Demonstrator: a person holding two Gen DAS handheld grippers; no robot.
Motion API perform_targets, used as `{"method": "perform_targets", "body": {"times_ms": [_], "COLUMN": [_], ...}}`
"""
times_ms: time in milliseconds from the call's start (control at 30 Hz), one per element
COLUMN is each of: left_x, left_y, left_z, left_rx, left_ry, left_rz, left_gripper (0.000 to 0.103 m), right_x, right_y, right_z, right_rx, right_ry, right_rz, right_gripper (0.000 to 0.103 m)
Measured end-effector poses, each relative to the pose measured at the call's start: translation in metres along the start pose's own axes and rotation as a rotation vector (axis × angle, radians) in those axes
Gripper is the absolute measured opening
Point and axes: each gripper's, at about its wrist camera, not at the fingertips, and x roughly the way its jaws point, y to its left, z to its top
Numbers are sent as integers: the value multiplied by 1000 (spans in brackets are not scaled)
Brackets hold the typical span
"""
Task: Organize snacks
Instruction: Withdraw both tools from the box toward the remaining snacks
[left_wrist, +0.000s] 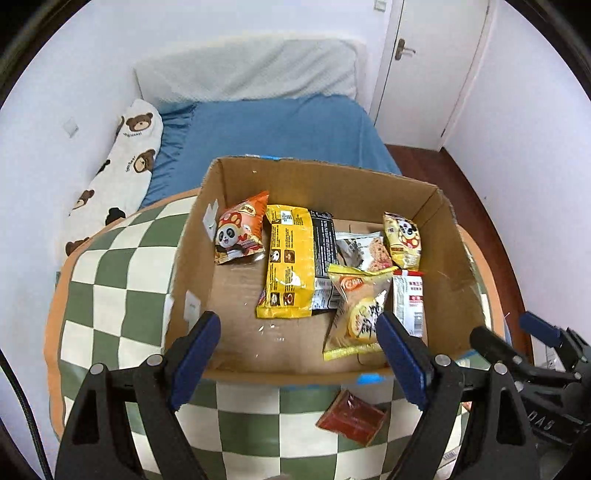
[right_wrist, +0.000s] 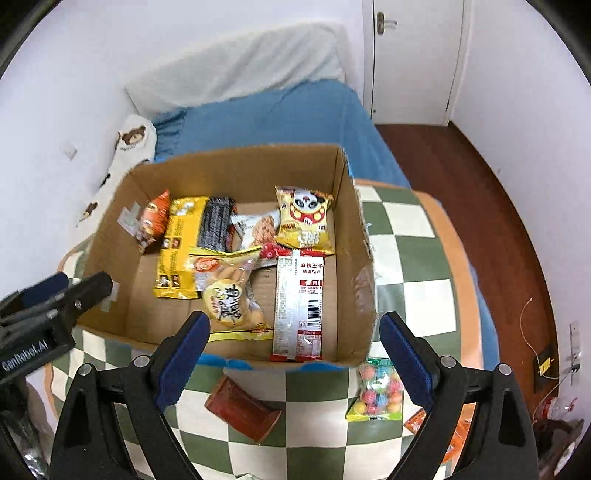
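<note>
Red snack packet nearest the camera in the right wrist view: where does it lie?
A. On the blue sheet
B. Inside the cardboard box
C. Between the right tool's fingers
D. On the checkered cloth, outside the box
D: the red snack packet lies on the checkered cloth just in front of the cardboard box, outside its front wall.

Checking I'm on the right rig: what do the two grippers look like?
Both match: the left gripper and right gripper have black angular frames with silver pivot bolts and blue pads on the fingers. White "GenRobot.AI" lettering marks the left one's body; a black cable runs beside it.
</note>
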Motion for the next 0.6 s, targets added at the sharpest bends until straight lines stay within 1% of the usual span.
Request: {"method": "perform_targets", "body": {"times_ms": [67,300,400,500,600], "left_x": [-5,-48,-62,-71,-70], "left_y": [-4,-10,-10,-10,-11], "left_z": [-6,-27,-34,-42,-56], "left_rx": [1,24,29,21,18], "left_ry": [-23,-115,-156,-161,-135], "left_rz": [1,14,30,22,20], "left_gripper": [86,86,86,86,86], "right_x": [-14,-61,-79,-92,-97], "right_y": [2,13,17,16,7], "right_z": [-5,-23,-32,-40,-51], "right_rx": [-7,-20,-30,-10,36], "right_ry": [-25,-105,-163,-178,-166], "right_rz": [1,19,3,21,41], "right_gripper": [95,95,95,95,95]}}
